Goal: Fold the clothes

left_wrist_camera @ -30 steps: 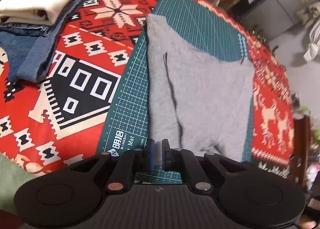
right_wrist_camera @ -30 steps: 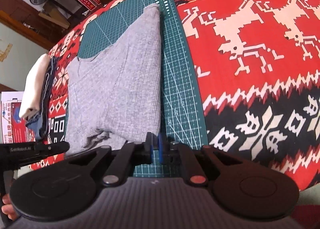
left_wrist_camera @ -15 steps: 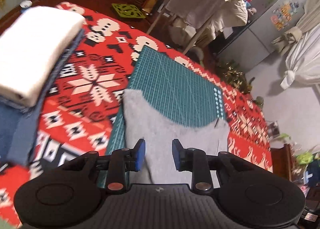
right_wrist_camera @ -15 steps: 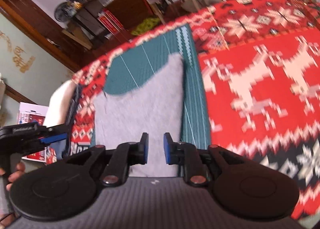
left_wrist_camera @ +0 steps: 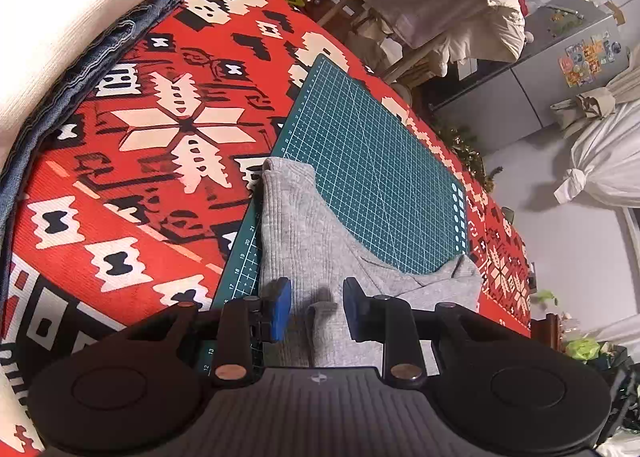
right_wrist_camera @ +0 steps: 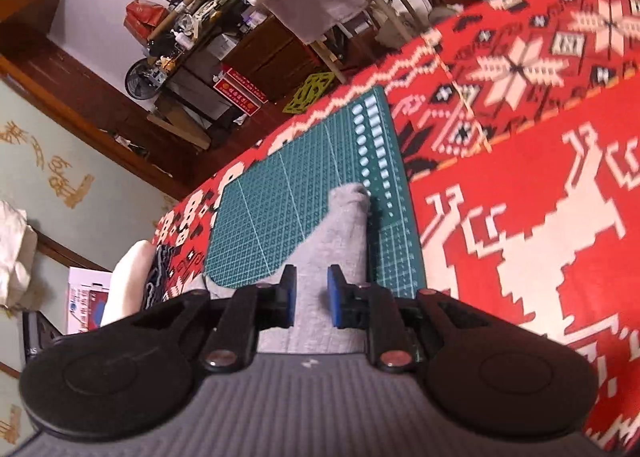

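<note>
Grey knit garment lay on the green cutting mat, near portion folded over, two upper corners reaching toward the mat's far edge. Mat sat on the bench under a red patterned cloth. A stack of folded items, cream piece over denim, stood well apart at the left.

Left hand-held gripper hovered over the near fold, jaws spread, blue pads clear of the fabric and pinching nothing. Right hand-held gripper was likewise parted over the garment's right strip, nothing between its pads under pressure.

Risks, as judged: a small ridge of loose knit sat between the left pads; closing there could catch only the top layer, so the fold would drag apart. Uneven grips left and right would skew the next fold. The knit may also slide on the smooth mat.
</note>
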`<act>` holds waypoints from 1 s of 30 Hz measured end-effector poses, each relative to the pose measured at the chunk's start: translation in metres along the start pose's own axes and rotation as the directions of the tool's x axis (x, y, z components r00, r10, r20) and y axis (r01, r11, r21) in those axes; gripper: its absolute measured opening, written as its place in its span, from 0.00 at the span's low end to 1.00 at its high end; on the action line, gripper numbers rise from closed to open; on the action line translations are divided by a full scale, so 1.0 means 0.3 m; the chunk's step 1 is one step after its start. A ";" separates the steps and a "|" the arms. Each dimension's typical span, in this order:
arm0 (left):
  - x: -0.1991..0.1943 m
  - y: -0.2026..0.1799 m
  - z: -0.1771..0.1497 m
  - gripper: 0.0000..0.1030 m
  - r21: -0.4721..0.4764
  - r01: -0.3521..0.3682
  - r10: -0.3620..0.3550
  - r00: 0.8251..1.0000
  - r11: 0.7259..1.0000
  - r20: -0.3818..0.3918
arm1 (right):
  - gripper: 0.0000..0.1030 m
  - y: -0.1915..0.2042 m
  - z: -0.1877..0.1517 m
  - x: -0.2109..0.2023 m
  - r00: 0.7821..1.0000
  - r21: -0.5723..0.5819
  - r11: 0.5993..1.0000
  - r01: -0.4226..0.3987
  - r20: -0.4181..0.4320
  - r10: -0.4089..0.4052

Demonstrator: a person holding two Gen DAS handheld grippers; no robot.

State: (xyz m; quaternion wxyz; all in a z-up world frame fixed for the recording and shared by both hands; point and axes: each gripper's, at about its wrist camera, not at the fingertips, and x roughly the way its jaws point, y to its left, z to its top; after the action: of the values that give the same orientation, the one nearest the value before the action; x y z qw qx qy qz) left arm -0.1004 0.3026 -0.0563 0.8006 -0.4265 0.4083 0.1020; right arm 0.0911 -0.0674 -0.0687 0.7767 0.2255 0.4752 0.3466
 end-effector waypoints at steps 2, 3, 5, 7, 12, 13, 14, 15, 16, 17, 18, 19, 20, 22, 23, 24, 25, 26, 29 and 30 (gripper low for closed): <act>-0.006 0.011 0.001 0.26 -0.026 0.023 -0.023 1.000 0.999 -0.007 | 0.19 -0.016 -0.001 0.016 1.000 0.016 1.000 -0.004 -0.009 0.004; -0.009 0.017 0.001 0.26 -0.041 0.037 -0.038 0.999 0.998 -0.011 | 0.19 -0.020 -0.001 0.022 1.000 0.020 1.000 -0.004 -0.012 0.005; -0.014 0.024 0.001 0.26 -0.064 0.072 -0.073 0.997 0.995 -0.021 | 0.19 -0.029 -0.002 0.035 1.000 0.028 1.000 -0.005 -0.019 0.006; -0.014 0.015 -0.004 0.26 -0.052 0.065 -0.067 0.997 0.997 -0.030 | 0.19 -0.030 -0.010 0.039 1.000 0.026 1.000 -0.004 -0.024 0.004; -0.012 -0.002 -0.015 0.26 -0.006 0.012 -0.012 1.000 1.000 -0.027 | 0.19 -0.022 -0.021 0.039 1.000 0.023 1.000 -0.005 -0.027 0.006; -0.012 -0.003 -0.017 0.26 0.001 0.005 -0.005 1.000 1.000 -0.025 | 0.19 -0.021 -0.022 0.034 1.000 0.022 1.000 -0.005 -0.025 0.006; -0.010 -0.004 -0.018 0.26 0.007 0.000 0.000 1.000 1.000 -0.025 | 0.19 -0.022 -0.023 0.032 1.000 0.022 1.000 -0.005 -0.025 0.006; -0.007 -0.005 -0.021 0.26 0.012 0.000 0.000 1.000 1.000 -0.027 | 0.19 -0.023 -0.023 0.032 1.000 0.024 1.000 -0.005 -0.025 0.006; -0.004 -0.007 -0.024 0.23 0.018 0.000 0.001 1.000 1.000 -0.027 | 0.19 -0.024 -0.024 0.033 1.000 0.026 1.000 -0.005 -0.025 0.005; -0.002 -0.012 -0.029 0.17 0.027 -0.002 0.003 1.000 1.000 -0.025 | 0.19 -0.025 -0.026 0.031 1.000 0.028 1.000 -0.006 -0.025 0.007; -0.001 -0.018 -0.032 0.15 0.038 -0.005 0.005 1.000 0.999 -0.022 | 0.19 -0.026 -0.028 0.030 1.000 0.030 1.000 -0.008 -0.025 0.009; -0.002 -0.025 -0.035 0.11 0.049 -0.007 0.008 1.000 0.999 -0.019 | 0.19 -0.026 -0.028 0.027 1.000 0.029 1.000 -0.011 -0.023 0.012; -0.005 -0.032 -0.037 0.09 0.058 -0.004 0.005 1.000 0.998 -0.016 | 0.19 -0.026 -0.028 0.024 1.000 0.029 0.999 -0.014 -0.020 0.014; -0.012 -0.046 -0.041 0.09 0.071 0.007 -0.006 1.000 0.997 -0.015 | 0.19 -0.026 -0.026 0.019 1.000 0.029 0.999 -0.017 -0.010 0.018; -0.013 -0.055 -0.042 0.09 0.088 0.006 -0.005 1.000 0.996 -0.012 | 0.19 -0.027 -0.024 0.017 1.000 0.032 0.999 -0.018 -0.003 0.018; -0.014 -0.069 -0.047 0.09 0.112 -0.005 0.005 1.000 0.994 -0.005 | 0.19 -0.029 -0.022 0.015 1.000 0.034 0.999 -0.017 0.001 0.017; -0.014 -0.083 -0.052 0.07 0.136 -0.020 0.020 1.000 0.990 0.003 | 0.19 -0.032 -0.020 0.014 1.000 0.040 0.999 -0.016 0.009 0.015; -0.013 -0.096 -0.058 0.03 0.160 -0.046 0.044 0.999 0.986 0.015 | 0.19 -0.034 -0.018 0.012 1.000 0.041 0.999 -0.010 0.021 0.009; -0.023 -0.126 -0.070 0.02 0.206 -0.121 0.110 0.992 0.971 0.065 | 0.19 -0.037 -0.011 0.005 0.998 0.042 0.999 0.008 0.056 -0.010; -0.037 -0.130 -0.071 0.03 0.205 -0.126 0.112 0.991 0.971 0.077 | 0.19 -0.032 -0.007 0.004 0.997 0.028 0.999 0.021 0.071 -0.023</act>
State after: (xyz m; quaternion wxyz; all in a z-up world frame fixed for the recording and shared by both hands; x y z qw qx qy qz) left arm -0.0997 0.2641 -0.0310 0.8463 -0.3111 0.4154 0.1203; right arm 0.0927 -0.0726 -0.0769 0.7938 0.2429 0.4545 0.3231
